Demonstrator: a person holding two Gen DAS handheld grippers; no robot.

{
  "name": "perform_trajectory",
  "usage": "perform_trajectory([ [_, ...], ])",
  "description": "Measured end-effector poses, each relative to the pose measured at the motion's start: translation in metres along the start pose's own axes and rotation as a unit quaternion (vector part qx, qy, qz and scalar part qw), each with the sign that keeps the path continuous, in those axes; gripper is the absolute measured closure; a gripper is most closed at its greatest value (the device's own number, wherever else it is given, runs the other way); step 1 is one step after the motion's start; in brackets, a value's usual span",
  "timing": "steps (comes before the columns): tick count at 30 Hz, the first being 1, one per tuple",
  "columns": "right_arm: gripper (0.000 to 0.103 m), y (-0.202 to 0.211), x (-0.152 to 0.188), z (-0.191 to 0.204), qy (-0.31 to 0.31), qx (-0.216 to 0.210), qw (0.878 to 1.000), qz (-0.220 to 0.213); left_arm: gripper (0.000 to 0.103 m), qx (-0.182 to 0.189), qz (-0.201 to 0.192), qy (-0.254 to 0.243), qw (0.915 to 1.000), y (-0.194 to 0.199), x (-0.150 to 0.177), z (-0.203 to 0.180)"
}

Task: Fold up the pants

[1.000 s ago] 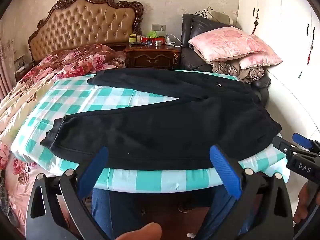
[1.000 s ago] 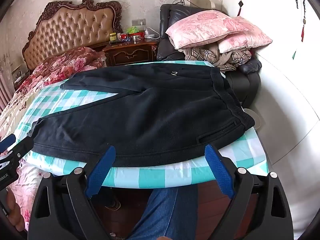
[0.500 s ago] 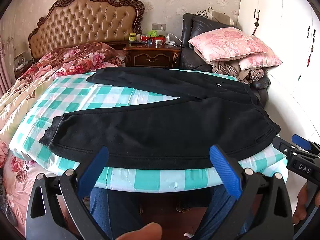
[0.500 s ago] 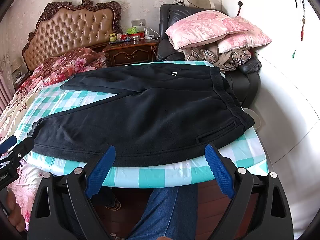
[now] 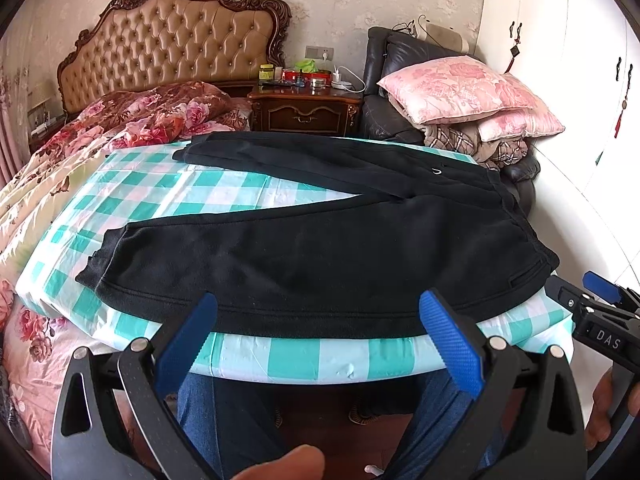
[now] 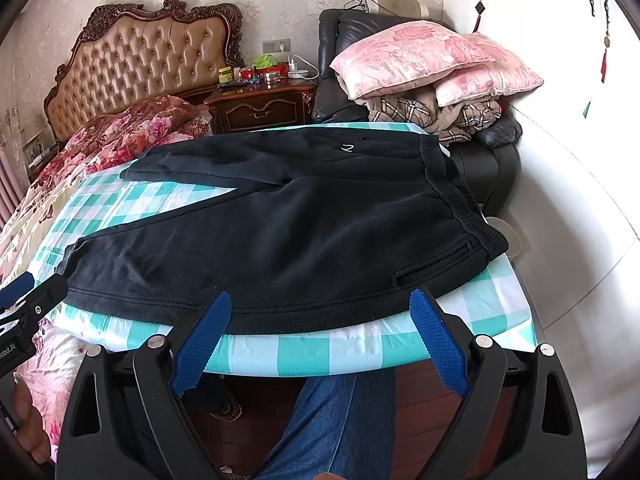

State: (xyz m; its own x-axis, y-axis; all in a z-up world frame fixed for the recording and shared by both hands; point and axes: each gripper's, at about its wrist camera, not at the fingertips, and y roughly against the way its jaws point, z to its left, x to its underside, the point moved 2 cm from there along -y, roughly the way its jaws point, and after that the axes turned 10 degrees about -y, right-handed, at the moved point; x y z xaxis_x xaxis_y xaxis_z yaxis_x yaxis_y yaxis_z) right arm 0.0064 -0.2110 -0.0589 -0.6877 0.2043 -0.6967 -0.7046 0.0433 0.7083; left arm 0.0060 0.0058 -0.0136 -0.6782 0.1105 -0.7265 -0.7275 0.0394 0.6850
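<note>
Black pants (image 5: 320, 248) lie spread flat on a table with a teal checked cloth (image 5: 168, 192), waistband to the right, both legs running left and splayed apart. They also show in the right wrist view (image 6: 280, 240). My left gripper (image 5: 320, 316) is open and empty, hovering at the table's near edge in front of the near leg. My right gripper (image 6: 320, 312) is open and empty at the near edge, toward the waistband end. The right gripper also shows in the left wrist view (image 5: 600, 304).
A bed with a floral quilt (image 5: 120, 128) stands left of the table. A wooden nightstand (image 5: 308, 108) with jars and a black armchair piled with pink pillows (image 5: 460, 92) stand behind. A white wardrobe (image 5: 580, 80) is on the right. The person's jeans-clad legs (image 6: 340, 420) are under the table's edge.
Both grippers stay open and nearly still. The left wrist view has shifted slightly, bringing the pants a little nearer and more centred.
</note>
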Motion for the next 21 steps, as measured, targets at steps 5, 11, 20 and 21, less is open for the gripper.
perform_trajectory([
  [5, 0.015, -0.0001, -0.0004, 0.0001, 0.0, -0.001, 1.0, 0.0, 0.002, 0.0, 0.0, 0.001, 1.0, 0.0001, 0.0002, 0.0008],
  [11, 0.015, 0.0001, -0.0005, 0.0003, 0.0, 0.0, 1.0, 0.0, 0.002, 0.0, 0.001, 0.003, 1.0, -0.0022, -0.0018, 0.002],
  [20, 0.015, 0.0013, -0.0011, 0.0005, -0.001, 0.0, 1.0, -0.001, 0.002, 0.001, 0.0, 0.005, 1.0, -0.0033, -0.0014, 0.0024],
  [21, 0.015, 0.0002, -0.001, 0.0014, 0.0, 0.001, 1.0, -0.001, 0.002, 0.001, 0.0, 0.004, 1.0, -0.0034, -0.0013, 0.0021],
])
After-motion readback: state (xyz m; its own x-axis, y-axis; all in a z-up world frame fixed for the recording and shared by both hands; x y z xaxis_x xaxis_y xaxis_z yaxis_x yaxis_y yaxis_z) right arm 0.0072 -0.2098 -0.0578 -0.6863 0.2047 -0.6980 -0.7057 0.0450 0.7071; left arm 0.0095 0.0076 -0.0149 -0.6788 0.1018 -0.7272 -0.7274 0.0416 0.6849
